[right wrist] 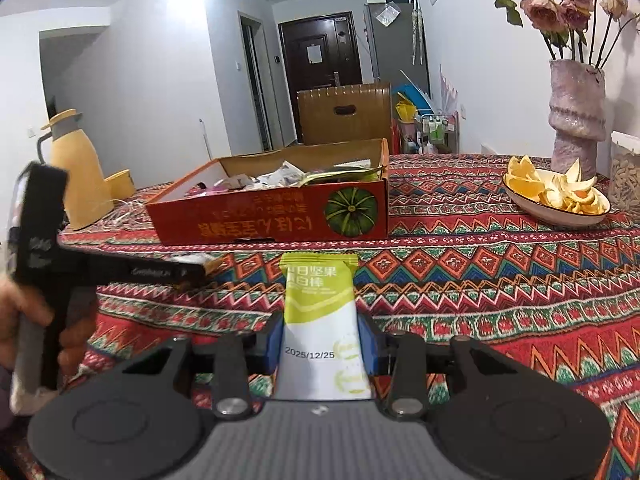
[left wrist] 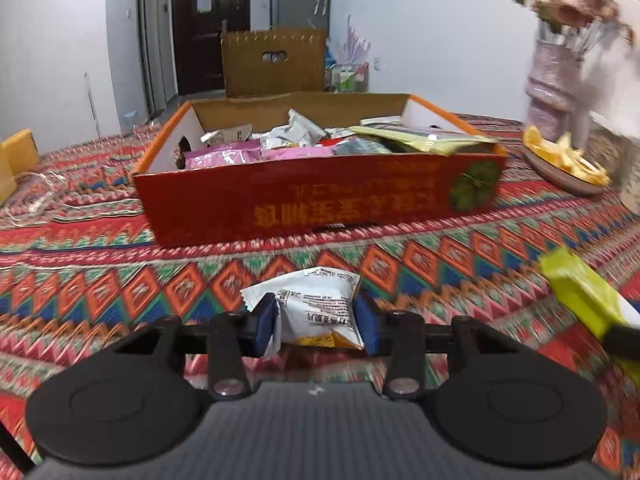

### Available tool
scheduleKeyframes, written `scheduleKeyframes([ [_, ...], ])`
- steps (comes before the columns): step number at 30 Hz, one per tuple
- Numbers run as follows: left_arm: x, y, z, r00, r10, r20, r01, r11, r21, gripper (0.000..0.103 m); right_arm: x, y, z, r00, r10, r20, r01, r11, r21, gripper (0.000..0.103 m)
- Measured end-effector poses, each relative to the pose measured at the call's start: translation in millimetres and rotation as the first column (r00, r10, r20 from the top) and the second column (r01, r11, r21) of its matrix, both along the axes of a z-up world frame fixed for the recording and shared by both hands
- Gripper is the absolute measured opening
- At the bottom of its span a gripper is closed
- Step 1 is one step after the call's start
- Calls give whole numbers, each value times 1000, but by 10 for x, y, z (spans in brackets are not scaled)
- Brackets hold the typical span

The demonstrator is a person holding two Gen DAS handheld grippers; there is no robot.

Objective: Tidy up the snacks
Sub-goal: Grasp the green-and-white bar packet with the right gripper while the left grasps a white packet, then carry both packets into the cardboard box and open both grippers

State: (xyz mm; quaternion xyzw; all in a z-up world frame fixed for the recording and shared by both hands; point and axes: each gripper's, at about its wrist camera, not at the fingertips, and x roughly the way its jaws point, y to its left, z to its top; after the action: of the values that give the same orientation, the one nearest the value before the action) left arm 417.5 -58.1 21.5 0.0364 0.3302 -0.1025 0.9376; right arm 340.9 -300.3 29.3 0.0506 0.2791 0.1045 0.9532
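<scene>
White packet [left wrist: 316, 308] clamped, left hand-held gripper [left wrist: 318, 322] | right [right wrist: 324, 344] grips green-white bar [right wrist: 320, 320] (date legible there)

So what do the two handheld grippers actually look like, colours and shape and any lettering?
Both match: the left gripper and the right gripper have a grey ribbed body, two round black discs, black link arms with silver pivot bolts, and blue pads on the fingers. Seen side-on from the right wrist camera, the left one is a black frame with small white lettering, too blurred to read. No sleeve or cable is identifiable.
</scene>
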Motion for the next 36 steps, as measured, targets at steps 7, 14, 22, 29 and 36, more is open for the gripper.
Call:
scheduleKeyframes([
  [7,-1025,127,271,1000,-16,15,18,986,-165,44,-469,31,69,1000,-2,19,2,1000,3,38],
  [14,-1755,272,440,999,18,50,-8,980,-198,44,-929,74,128,999,-3,37,2,1000,10,38],
  [22,-2035,376,540,995,52,89,-34,981,-193,44,-1219,137,252,997,11,78,-12,1000,8,38],
  [29,-2096,437,564,994,42,99,-20,978,-210,44,-1271,114,307,996,-2,90,2,1000,3,38],
  [36,-1933,504,700,992,40,123,-15,980,-200,45,-1132,84,365,996,12,89,-13,1000,17,38],
])
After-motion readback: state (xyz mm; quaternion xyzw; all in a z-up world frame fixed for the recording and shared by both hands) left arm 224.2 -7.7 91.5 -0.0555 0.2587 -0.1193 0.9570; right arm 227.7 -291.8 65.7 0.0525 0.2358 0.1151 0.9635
